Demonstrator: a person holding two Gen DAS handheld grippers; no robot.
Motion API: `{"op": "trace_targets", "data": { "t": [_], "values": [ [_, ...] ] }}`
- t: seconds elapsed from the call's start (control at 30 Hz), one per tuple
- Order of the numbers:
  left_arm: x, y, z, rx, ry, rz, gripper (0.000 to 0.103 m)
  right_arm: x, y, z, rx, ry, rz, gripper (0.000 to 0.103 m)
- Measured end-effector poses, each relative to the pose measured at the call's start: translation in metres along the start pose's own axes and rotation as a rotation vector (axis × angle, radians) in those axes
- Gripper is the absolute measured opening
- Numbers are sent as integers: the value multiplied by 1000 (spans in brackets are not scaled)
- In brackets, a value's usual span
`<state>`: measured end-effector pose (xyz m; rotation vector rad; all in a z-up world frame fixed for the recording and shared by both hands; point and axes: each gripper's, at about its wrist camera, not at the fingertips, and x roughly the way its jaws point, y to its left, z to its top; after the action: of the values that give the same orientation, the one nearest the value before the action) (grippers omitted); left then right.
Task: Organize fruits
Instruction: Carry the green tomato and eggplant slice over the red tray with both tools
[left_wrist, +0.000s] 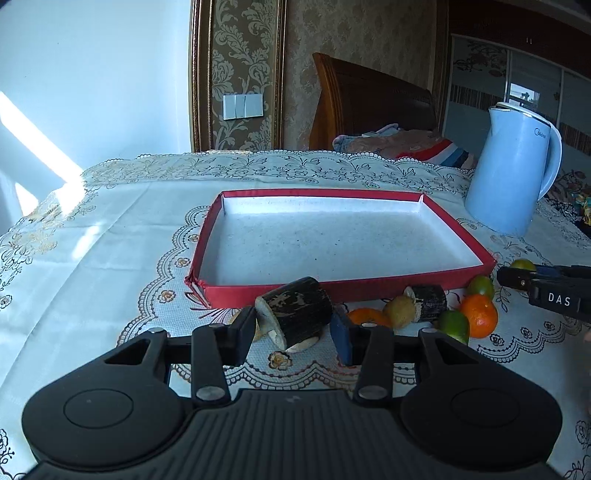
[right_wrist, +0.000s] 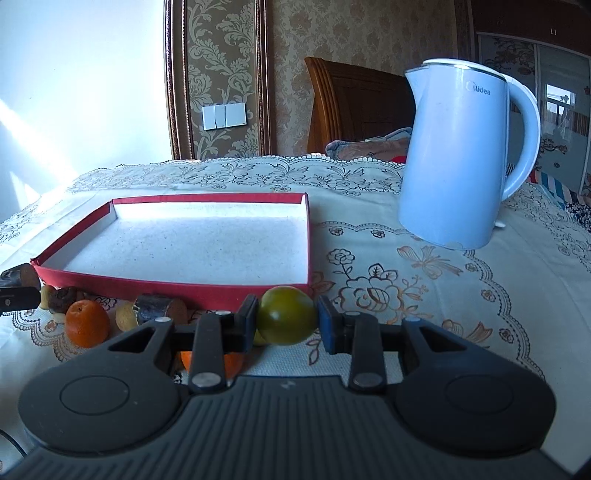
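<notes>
- Nearest me, the left tool (left_wrist: 293, 332) brackets a dark cane stub (left_wrist: 295, 312); its fingers stand a little off it, gripping nothing.
- The right tool (right_wrist: 286, 325) brackets a green citrus (right_wrist: 286, 315), one pad touching, the other just clear; whether it grips, I cannot tell.
- Beside them lie an orange (left_wrist: 479, 314), more citrus and a second stub (left_wrist: 430, 302).
- Beyond, the red tray (left_wrist: 369, 290) holds no fruit: sorting looks barely begun.
- Farthest stands a kettle (right_wrist: 458, 155).
</notes>
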<state>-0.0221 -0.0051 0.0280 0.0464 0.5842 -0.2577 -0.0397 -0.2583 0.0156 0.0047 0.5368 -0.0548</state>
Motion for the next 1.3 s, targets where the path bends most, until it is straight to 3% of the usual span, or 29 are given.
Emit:
{"op": "trace_targets", "data": {
  "t": [0.3,0.77,1.03,1.3],
  "values": [
    [52,-10,34,6,19,4,43,46,29,34,-25,6,2,32],
    [117,-4,58,-31,90,61,43,124,41,57,8,128,5,32],
    [138,-2,63,-31,127,91,44,139,46,57,-20,178,11,32],
    [138,-5,62,-15,121,125,45,139,47,58,-30,171,6,32]
  ]
}}
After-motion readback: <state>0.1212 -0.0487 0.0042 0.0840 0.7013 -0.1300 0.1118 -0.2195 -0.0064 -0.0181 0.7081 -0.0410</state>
